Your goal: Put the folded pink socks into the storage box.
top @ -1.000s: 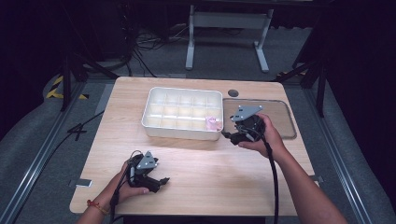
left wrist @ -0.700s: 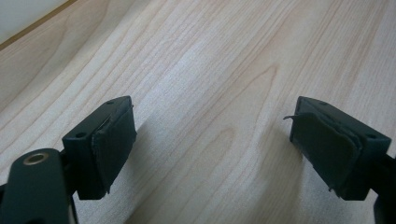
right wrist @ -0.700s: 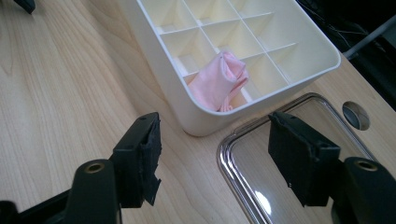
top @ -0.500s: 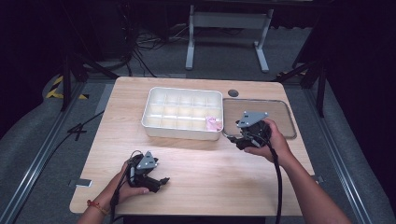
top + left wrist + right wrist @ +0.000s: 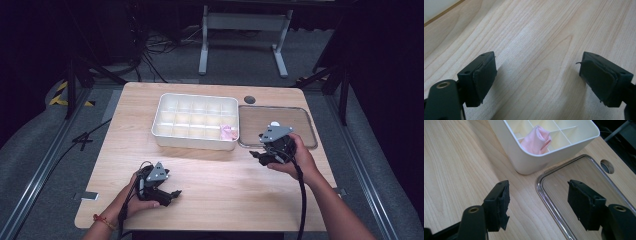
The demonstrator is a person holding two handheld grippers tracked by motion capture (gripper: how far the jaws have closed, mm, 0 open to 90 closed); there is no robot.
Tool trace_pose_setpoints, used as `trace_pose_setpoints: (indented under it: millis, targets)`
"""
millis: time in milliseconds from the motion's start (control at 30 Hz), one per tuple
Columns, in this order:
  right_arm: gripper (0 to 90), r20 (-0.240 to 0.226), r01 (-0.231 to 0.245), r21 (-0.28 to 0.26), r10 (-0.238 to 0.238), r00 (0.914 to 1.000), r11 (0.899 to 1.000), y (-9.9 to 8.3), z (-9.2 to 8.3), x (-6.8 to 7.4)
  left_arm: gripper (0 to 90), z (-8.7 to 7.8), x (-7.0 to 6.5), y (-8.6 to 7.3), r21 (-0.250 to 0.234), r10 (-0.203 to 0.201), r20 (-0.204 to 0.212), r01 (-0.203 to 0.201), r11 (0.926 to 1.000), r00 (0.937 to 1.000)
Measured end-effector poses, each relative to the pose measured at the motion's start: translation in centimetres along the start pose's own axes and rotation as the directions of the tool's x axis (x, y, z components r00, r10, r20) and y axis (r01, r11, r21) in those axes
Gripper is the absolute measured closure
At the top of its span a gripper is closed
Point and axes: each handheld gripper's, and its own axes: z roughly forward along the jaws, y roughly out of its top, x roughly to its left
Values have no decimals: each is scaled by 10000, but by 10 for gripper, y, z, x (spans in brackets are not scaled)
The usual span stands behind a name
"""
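A white divided box stands at the back middle of the wooden table. A pink folded cloth sits in its near right corner compartment. To the box's right lies a clear lid flat on the table. My right gripper is open and empty, just above the lid's near left corner, jaws toward the box. My left gripper rests open and empty over bare wood near the front left edge.
A round cable hole sits in the table behind the lid. A white patch shows on the lid. Dark floor, cables and a metal stand lie beyond the far edge.
My right gripper has moved right and toward the person, away from the box's corner to the lid's near left corner. The left gripper has stayed put.
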Motion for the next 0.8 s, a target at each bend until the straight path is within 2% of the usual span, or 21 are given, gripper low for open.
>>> trace_pose_setpoints:
  millis: [233,800]
  targets:
    - [346,175,84,127,-86,9998,9999,-10,-1,1,145,0,0,0,4,-8,-2,8,10000,10000]
    - [343,217,-284,431,275,9994,9987,-45,-1,8,145,0,0,0,6,-34,-6,34,10000,10000]
